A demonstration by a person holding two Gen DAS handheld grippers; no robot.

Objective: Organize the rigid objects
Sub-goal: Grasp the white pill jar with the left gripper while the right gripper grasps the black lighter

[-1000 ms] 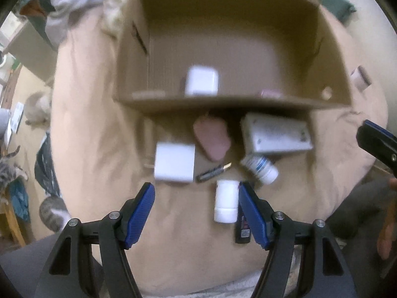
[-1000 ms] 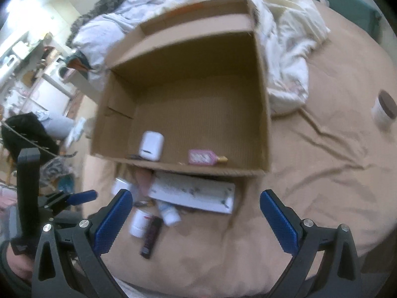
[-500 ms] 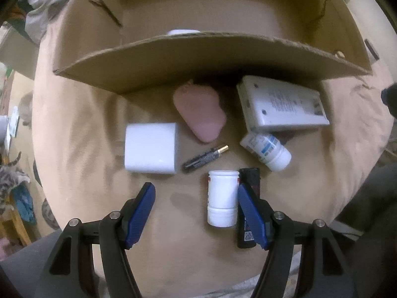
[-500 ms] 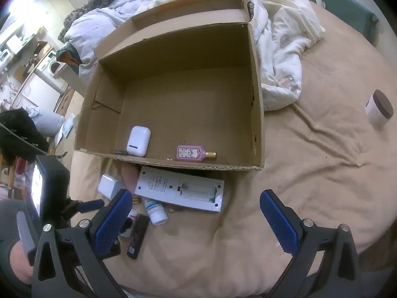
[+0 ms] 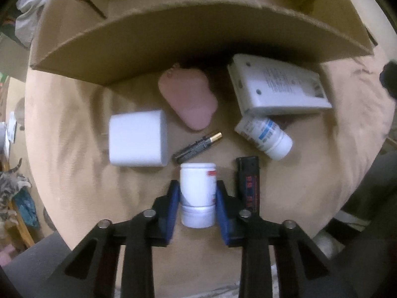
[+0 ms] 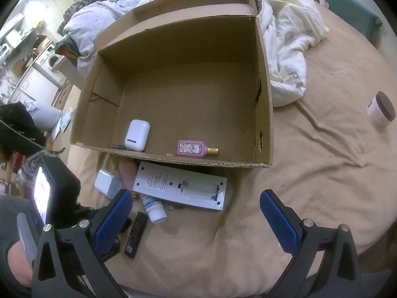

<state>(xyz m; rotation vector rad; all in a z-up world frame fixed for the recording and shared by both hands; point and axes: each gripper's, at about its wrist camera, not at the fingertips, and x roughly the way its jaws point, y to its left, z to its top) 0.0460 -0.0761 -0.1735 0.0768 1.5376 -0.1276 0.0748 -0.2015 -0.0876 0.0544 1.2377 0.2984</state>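
Observation:
My left gripper [image 5: 197, 188] points straight down, and its blue pads press both sides of a small white bottle [image 5: 197, 173] lying on the beige blanket. Around it lie a black lighter [image 5: 248, 181], a battery [image 5: 197, 146], a white charger cube [image 5: 136, 137], a pink case [image 5: 189, 99], a blue-labelled pill bottle [image 5: 265, 136] and a white remote [image 5: 278, 89]. Just beyond them stands the open cardboard box [image 6: 173, 156]. It holds a white earbud case [image 6: 137, 135] and a pink perfume bottle [image 6: 193, 147]. My right gripper [image 6: 195, 197] hovers open above the blanket, holding nothing.
A crumpled white duvet [image 6: 285, 37] lies behind and to the right of the box. A jar with a brown lid [image 6: 380, 109] stands on the blanket at far right. The bed's edge runs close below the objects, with room furniture beyond it at left.
My left gripper came down over the white bottle and its jaws closed onto it. The right gripper stayed almost where it was.

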